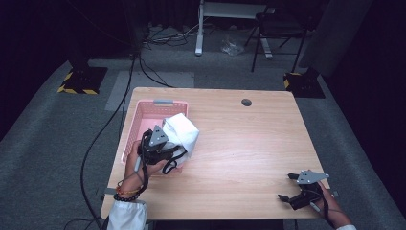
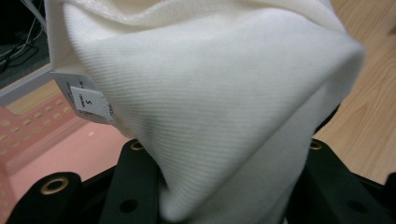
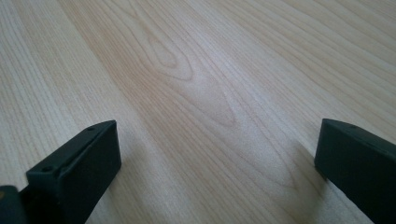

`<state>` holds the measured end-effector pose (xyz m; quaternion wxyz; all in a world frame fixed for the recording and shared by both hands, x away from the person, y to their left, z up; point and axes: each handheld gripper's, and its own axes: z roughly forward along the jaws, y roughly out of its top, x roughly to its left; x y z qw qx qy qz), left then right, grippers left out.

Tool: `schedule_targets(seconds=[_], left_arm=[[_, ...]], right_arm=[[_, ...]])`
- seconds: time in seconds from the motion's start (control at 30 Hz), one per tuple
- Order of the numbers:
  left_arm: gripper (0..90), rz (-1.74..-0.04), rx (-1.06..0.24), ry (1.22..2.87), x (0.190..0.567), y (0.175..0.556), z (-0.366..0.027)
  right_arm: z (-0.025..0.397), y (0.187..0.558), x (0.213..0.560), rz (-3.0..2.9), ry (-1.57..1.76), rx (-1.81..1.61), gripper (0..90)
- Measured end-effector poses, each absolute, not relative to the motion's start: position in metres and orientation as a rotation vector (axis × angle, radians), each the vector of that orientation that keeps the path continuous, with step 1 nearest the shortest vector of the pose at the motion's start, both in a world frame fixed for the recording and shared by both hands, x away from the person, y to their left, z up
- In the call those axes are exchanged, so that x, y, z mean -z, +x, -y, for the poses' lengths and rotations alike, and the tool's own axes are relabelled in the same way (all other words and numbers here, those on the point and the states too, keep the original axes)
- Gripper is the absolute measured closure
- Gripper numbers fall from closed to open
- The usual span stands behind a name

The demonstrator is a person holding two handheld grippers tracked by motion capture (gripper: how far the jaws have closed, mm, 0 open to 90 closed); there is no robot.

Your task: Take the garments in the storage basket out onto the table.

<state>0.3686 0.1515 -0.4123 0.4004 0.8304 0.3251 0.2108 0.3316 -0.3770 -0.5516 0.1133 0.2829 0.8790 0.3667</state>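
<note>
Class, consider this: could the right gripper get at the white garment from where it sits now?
Probably yes. The right gripper is open and holds nothing, and bare table lies between it and the white garment, which the left gripper grips over the pink basket.

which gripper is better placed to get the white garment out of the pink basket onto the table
Left. The left gripper is over the pink perforated plastic basket with the white ribbed cloth garment between its fingers. The right gripper sits open, far off over the bare light wooden table.
</note>
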Motion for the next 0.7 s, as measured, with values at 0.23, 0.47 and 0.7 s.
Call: schedule_targets(seconds=[0.23, 0.47, 0.7], left_arm=[[59.0, -0.773, -0.513, 2.105, 0.410, 0.369, -0.132], [58.9, -0.742, -0.497, 2.120, 0.410, 0.372, -0.115], [59.0, -0.707, -0.478, 2.137, 0.409, 0.375, -0.101]], right_arm=[[0.377, 0.332, 0.552, -2.578, 0.830, -1.076, 0.5], [0.377, 0.332, 0.552, -2.578, 0.831, -1.076, 0.5], [0.377, 0.332, 0.552, -2.578, 0.831, -1.076, 0.5]])
